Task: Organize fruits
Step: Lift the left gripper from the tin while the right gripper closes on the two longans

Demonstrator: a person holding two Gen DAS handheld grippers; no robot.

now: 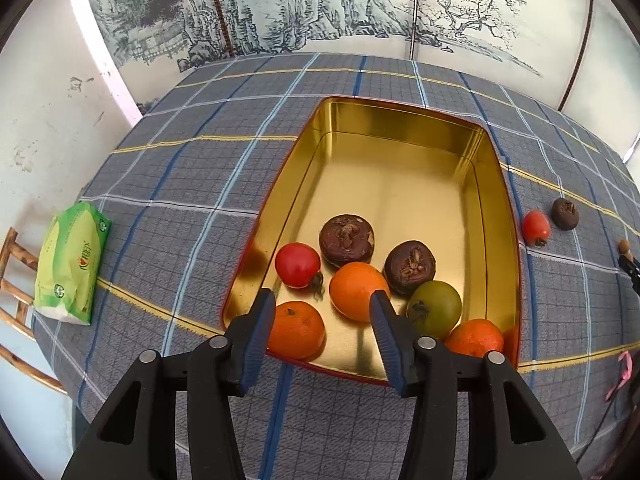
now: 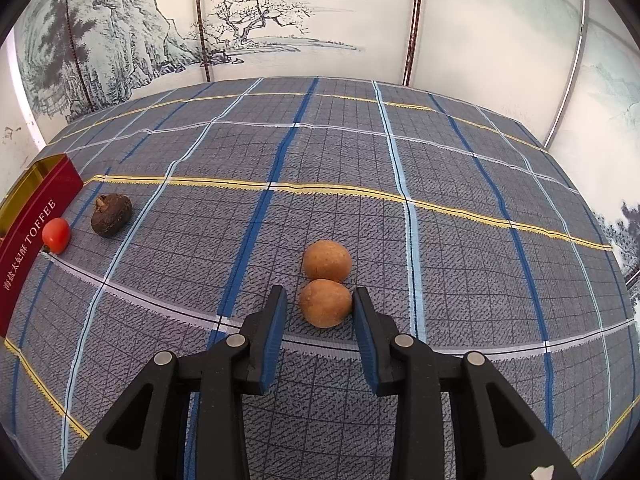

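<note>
Seven fruits in tin [image 1: 400, 120], four on table [image 2: 360, 140]; both hand-held grippers [image 1: 322, 304] [image 2: 320, 304] open, right perhaps touching a longan [image 2: 325, 303].

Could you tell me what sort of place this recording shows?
Probably a home room: a table under a blue-grey plaid cloth, a folding screen painted with ink landscapes behind it, and a green tissue pack beside a gold toffee tin of fruit.

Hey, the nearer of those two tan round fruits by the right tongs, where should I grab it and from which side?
Grip the nearer tan fruit across its widest middle, left and right flanks, coming straight in from the near side. The right tongs are open and already straddle it. Its far side touches the second tan fruit, so pinching front to back looks blocked.
</note>
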